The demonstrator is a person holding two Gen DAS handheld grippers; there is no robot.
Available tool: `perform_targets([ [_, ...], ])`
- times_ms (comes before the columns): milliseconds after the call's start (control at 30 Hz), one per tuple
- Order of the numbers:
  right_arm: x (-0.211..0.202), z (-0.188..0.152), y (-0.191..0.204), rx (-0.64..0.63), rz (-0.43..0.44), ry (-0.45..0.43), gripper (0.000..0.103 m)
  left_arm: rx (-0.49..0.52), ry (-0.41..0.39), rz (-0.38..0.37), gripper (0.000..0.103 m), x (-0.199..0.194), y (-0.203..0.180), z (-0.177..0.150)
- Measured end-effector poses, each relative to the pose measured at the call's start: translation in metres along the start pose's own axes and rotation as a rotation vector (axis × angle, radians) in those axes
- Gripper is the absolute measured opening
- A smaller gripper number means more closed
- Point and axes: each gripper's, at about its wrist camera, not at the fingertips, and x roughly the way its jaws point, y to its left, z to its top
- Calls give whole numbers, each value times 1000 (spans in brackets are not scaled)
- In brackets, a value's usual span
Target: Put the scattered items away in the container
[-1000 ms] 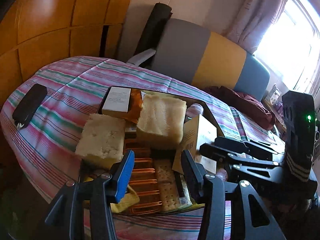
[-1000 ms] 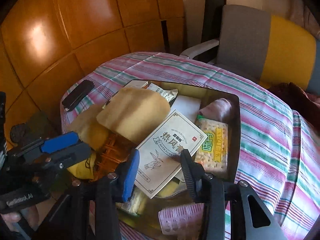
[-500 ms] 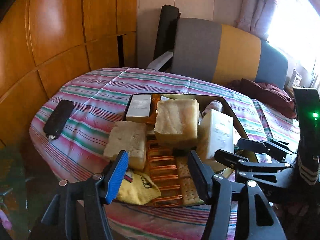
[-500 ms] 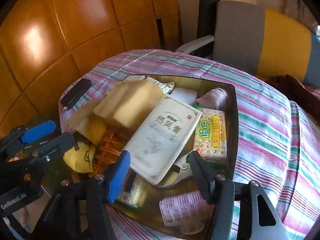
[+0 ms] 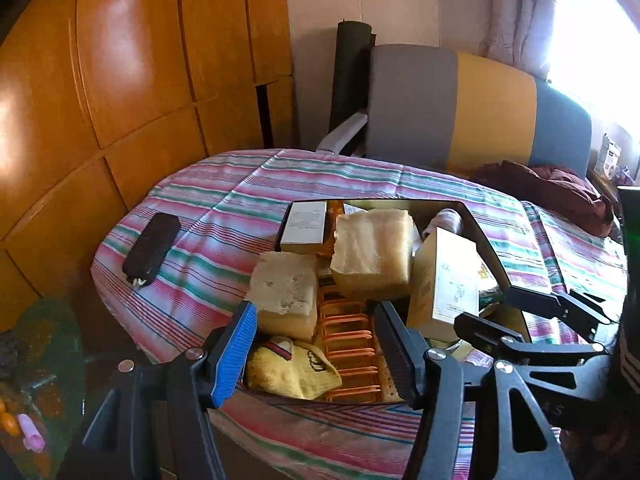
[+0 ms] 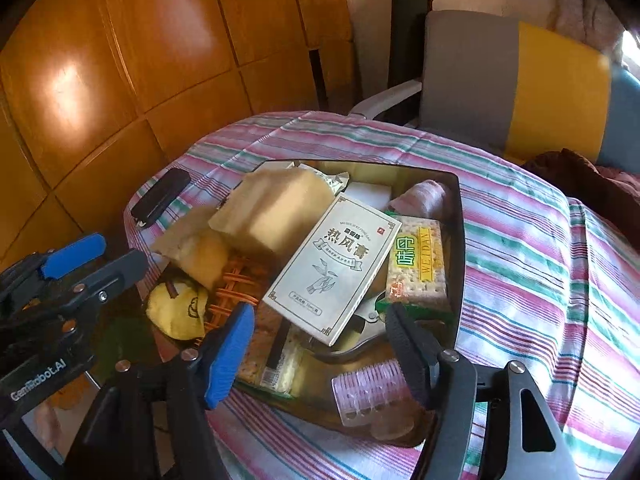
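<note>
A dark rectangular container [image 5: 482, 240] [image 6: 460, 240] sits on the striped tablecloth, heaped with items. Two tan sponges [image 5: 372, 252] [image 6: 276, 208], a white printed box [image 6: 336, 268] [image 5: 444, 280], a cracker pack [image 6: 418, 268], a yellow cloth [image 5: 292, 368] [image 6: 176, 308], an orange wire rack [image 5: 348, 332] and a pink hair roller [image 6: 368, 390] lie in it. My left gripper [image 5: 316, 336] hovers open, short of the container's near end. My right gripper [image 6: 320, 332] is open above the near right corner, holding nothing. A black case [image 5: 152, 248] [image 6: 160, 196] lies outside on the cloth.
A grey and yellow chair [image 5: 460, 108] stands behind the table, with a dark red garment [image 5: 552, 188] beside it. Wooden panels [image 5: 120, 80] line the left wall. Small objects lie on the floor at the lower left [image 5: 28, 432]. The table edge drops off near both grippers.
Both grippers have drawn back and up from the container. The right gripper's fingers have spread wider, and the white box now rests tilted on the heap, clear of them.
</note>
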Motion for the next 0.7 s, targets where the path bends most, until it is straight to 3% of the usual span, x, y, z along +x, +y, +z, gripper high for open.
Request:
perform_targets([
  [333,-12,-8,14,-15,-41,-13,73,13,-23,63,62,-14,-4,-1],
  [700,-24,-20,22,-28,-130,-34,74,-52,-8,-20,62,-22,-2,-5],
])
